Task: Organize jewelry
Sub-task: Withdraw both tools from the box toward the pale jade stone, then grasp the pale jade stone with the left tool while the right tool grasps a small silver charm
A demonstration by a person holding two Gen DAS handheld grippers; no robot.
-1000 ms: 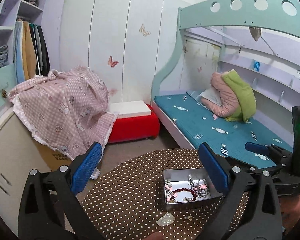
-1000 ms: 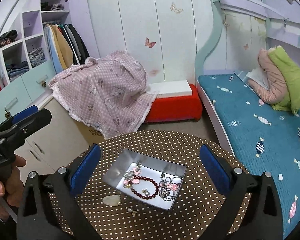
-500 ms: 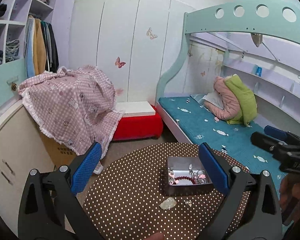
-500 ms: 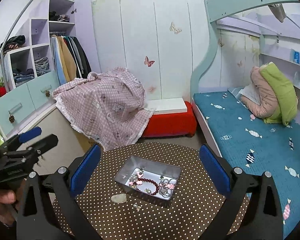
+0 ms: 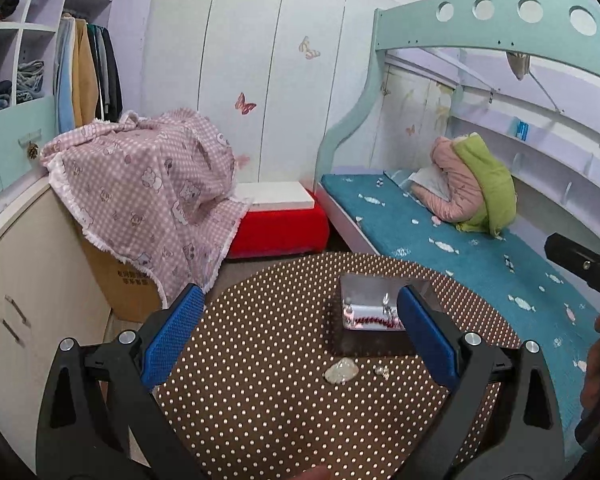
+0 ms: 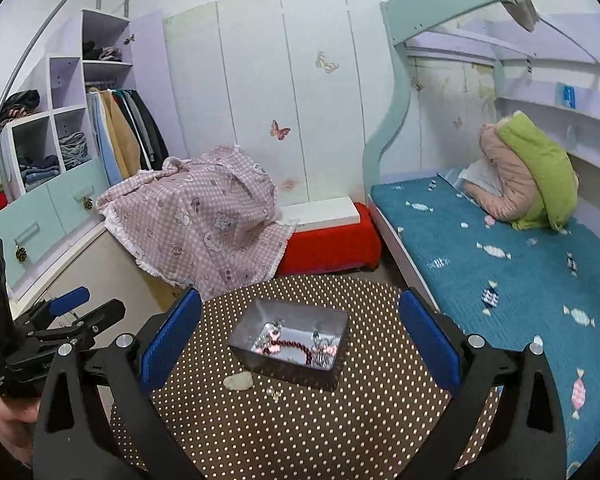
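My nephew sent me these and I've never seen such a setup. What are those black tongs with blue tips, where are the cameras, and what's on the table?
There is no robot: a person holds one tool in each hand, with a camera looking along it. The left tongs and right tongs are both open and hold nothing. On the round brown polka-dot table stands a rectangular silver metal tin holding a dark red bead bracelet and other trinkets. In front of it lie a pale shell-shaped piece and a small silvery trinket.

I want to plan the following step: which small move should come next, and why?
Probably lower the open right gripper toward the pale shell-shaped piece lying on the brown dotted round table, just outside the silver metal tin. The dark red bead bracelet is already inside the tin; both grippers are empty and above the table.
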